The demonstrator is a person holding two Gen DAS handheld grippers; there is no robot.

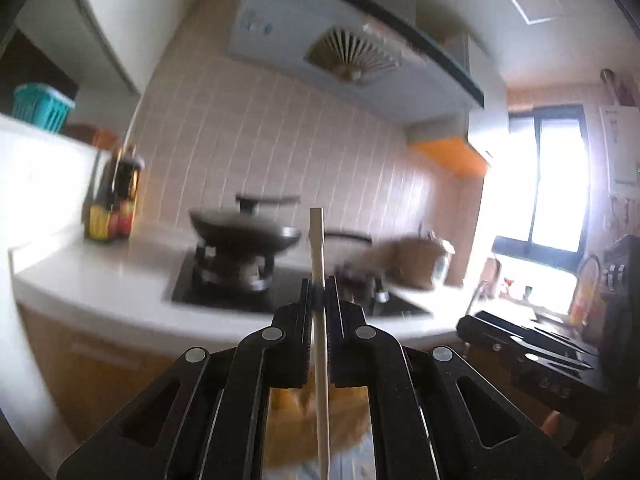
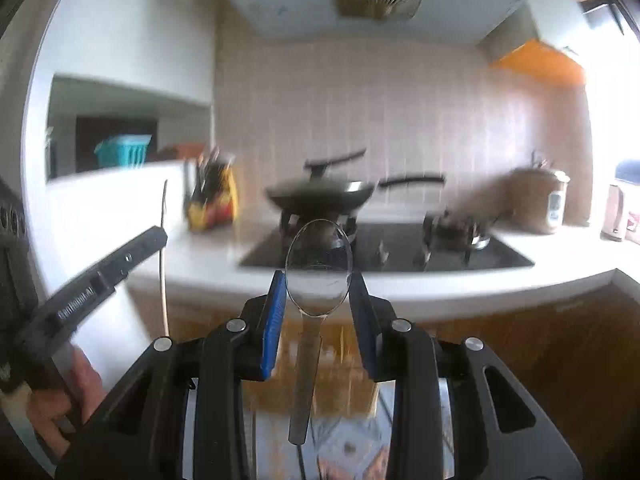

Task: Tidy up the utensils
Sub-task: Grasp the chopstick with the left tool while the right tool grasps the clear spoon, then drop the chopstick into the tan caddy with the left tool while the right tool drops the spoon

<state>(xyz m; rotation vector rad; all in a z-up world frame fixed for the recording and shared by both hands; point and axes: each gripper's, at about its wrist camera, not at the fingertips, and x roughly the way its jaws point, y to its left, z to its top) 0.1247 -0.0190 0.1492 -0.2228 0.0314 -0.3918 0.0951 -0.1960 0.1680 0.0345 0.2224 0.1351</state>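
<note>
Home kitchen — wok (image 1: 245, 232) on gas hob (image 2: 384, 254), range hood (image 1: 344, 44) overhead, tiled backsplash (image 1: 260, 140), white countertop (image 1: 100, 272)

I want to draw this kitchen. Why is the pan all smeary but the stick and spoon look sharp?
Left wrist view: the wok is motion-blurred, the chopstick crisp, the window glaring. Right wrist view: the spoon is sharp, the stove smeared.

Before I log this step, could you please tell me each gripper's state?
Left gripper: shut on a chopstick.
Right gripper: shut on a clear spoon.
</note>
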